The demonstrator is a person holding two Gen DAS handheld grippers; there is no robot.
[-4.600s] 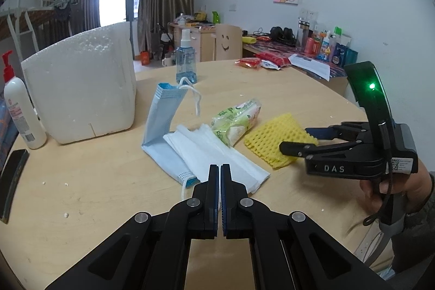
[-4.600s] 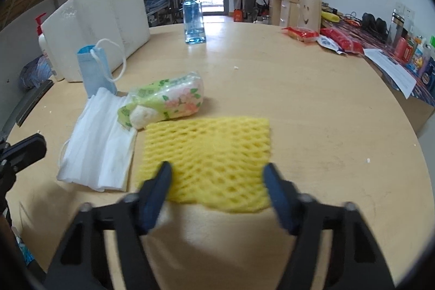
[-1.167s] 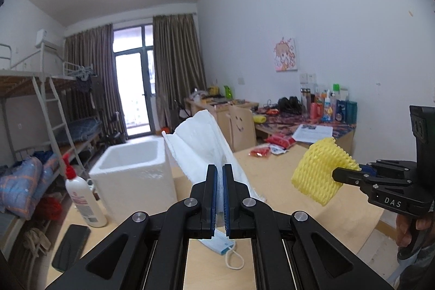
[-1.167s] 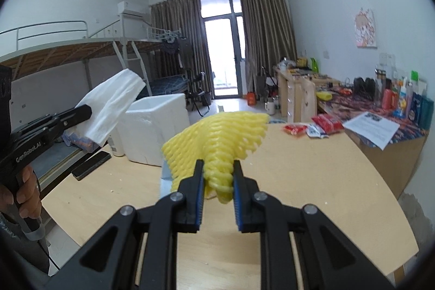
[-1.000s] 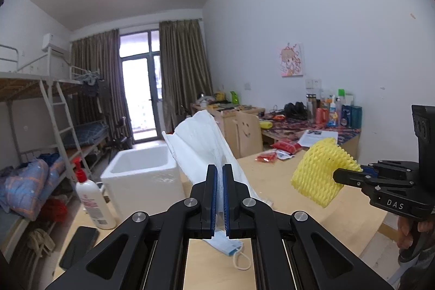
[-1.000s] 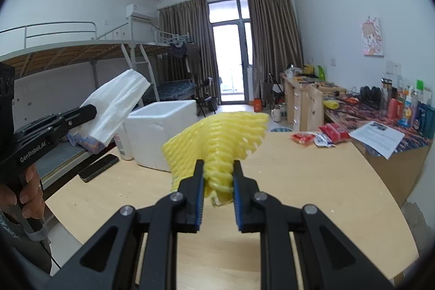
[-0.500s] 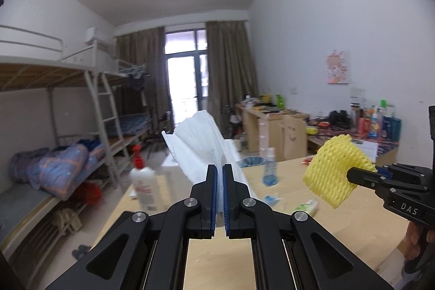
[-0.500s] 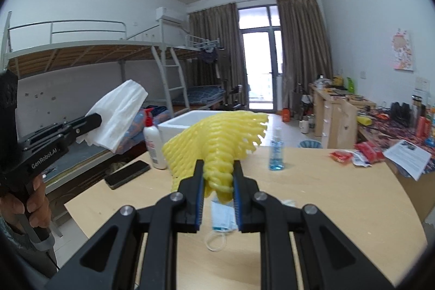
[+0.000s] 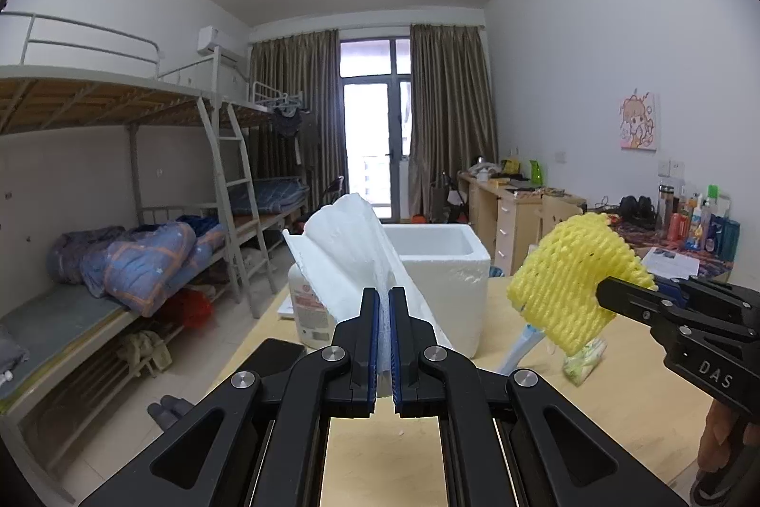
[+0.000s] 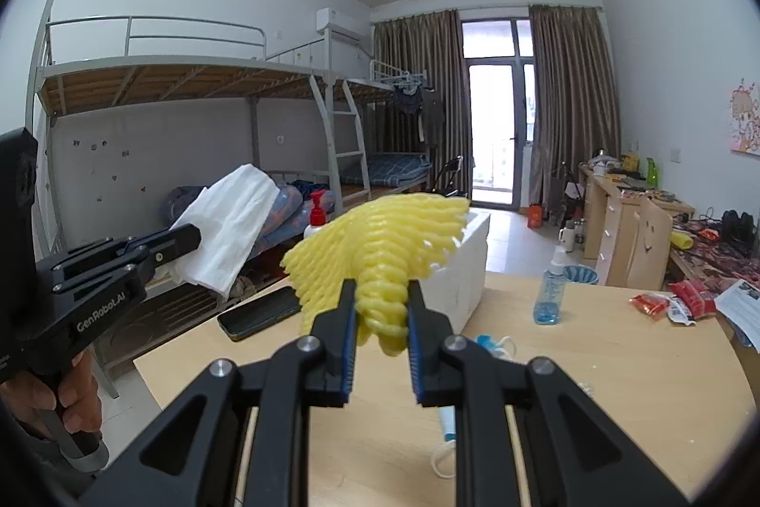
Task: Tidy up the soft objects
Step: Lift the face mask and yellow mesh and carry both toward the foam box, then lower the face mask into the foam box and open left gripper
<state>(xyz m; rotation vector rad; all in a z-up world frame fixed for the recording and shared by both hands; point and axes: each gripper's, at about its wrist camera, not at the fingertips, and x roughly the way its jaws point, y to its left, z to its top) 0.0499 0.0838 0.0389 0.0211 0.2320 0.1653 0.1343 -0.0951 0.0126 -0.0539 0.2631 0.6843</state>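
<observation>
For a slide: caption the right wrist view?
Right gripper holds yellow foam net above the table; left gripper holds a white tissue.

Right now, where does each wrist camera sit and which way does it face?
Left wrist: on the left gripper, facing the bunk beds and window; its fingers pinch a white cloth; the right gripper and a hand show at right.
Right wrist: on the right gripper, same heading; it pinches yellow foam netting; the left gripper shows at left.
Shared: foam box, wooden table, both held items.
</observation>
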